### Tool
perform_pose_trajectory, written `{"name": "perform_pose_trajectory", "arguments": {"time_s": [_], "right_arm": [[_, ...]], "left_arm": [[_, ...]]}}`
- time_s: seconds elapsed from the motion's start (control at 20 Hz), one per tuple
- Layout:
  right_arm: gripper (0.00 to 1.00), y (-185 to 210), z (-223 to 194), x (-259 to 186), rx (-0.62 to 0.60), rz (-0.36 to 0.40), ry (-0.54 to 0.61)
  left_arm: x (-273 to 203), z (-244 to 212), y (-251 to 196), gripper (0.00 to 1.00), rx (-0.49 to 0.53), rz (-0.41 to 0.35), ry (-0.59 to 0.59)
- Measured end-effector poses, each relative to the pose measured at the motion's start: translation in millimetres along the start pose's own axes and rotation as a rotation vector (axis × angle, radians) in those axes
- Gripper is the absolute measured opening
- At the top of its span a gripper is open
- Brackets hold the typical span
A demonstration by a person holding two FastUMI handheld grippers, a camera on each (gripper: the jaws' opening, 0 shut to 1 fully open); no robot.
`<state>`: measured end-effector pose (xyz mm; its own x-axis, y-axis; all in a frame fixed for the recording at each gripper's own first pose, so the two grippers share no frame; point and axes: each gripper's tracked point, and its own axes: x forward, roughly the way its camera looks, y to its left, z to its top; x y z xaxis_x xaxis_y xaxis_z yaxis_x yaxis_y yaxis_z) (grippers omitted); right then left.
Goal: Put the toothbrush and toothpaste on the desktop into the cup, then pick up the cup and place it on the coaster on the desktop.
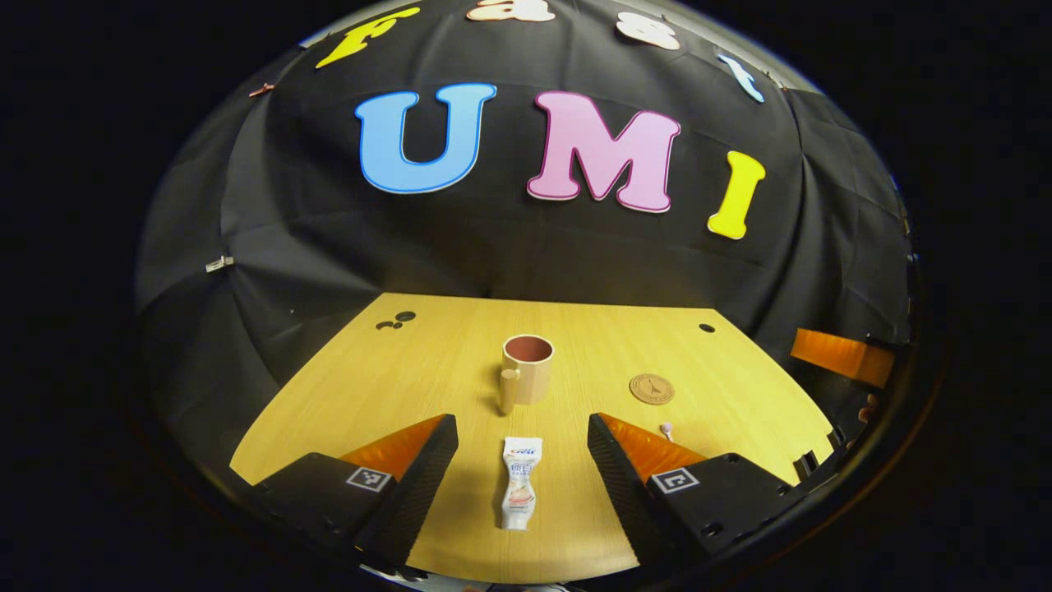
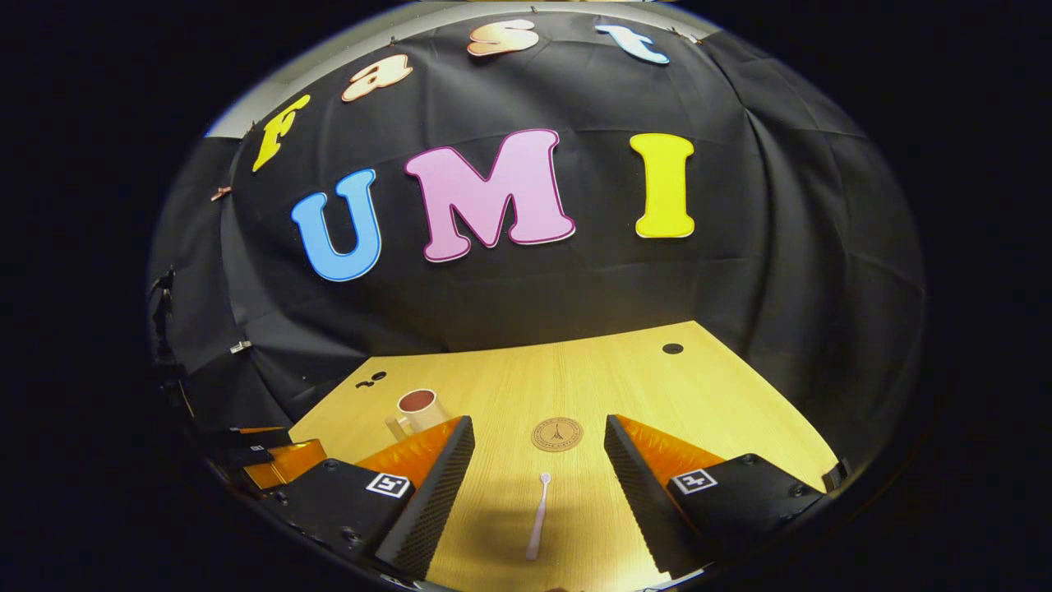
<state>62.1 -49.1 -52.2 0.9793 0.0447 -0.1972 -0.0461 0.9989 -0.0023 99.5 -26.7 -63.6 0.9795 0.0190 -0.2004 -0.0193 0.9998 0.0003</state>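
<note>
The cup stands upright on the wooden worktop, its handle turned toward the camera in the left gripper view, and the part of its inside that shows looks bare; its bottom cannot be seen from this low angle. In the right gripper view the cup sits behind the left finger of that claw, which covers its lower part. The toothpaste lies flat on the worktop in front of the cup, lengthwise toward it and apart from it, between the spread fingers of the left claw, which stands open and touches nothing. The coaster lies to the right of the cup, well apart from it, with nothing on it. Only the small head of the toothbrush peeks out beside the left claw's right finger, the rest being hidden behind it. In the right gripper view the whole toothbrush lies on the worktop just in front of the coaster, head pointing toward it, between the fingers of the right claw, which is likewise open and holds nothing.
</note>
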Motion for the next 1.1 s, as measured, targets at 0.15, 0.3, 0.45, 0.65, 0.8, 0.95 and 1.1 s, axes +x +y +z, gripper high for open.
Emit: {"name": "perform_pose_trajectory", "arguments": {"time_s": [0.15,0.3,0.45,0.65,0.8,0.95,1.1], "right_arm": [[0.98,-6,-5,14,-0.003,0.019,0.025],[0.98,-12,-11,27,-0.004,0.039,0.056],[0.98,-16,-25,37,0.001,0.064,0.101],[0.98,-29,-44,50,0.014,0.063,0.168],[0.98,-34,-56,55,0.025,0.069,0.209],[0.98,-37,-69,61,0.043,0.078,0.25],[0.99,-41,-84,65,0.077,0.072,0.293]], "left_arm": [[14,-18,2,0.99,0.007,0.022,0.044],[32,-41,1,0.99,0.015,0.048,0.105],[45,-63,1,0.99,0.004,0.058,0.167],[67,-99,1,0.99,0.021,0.075,0.257],[79,-119,-1,0.99,0.029,0.063,0.325],[94,-132,-2,0.98,0.055,0.064,0.379],[105,-141,-2,0.96,0.075,0.065,0.442]]}}
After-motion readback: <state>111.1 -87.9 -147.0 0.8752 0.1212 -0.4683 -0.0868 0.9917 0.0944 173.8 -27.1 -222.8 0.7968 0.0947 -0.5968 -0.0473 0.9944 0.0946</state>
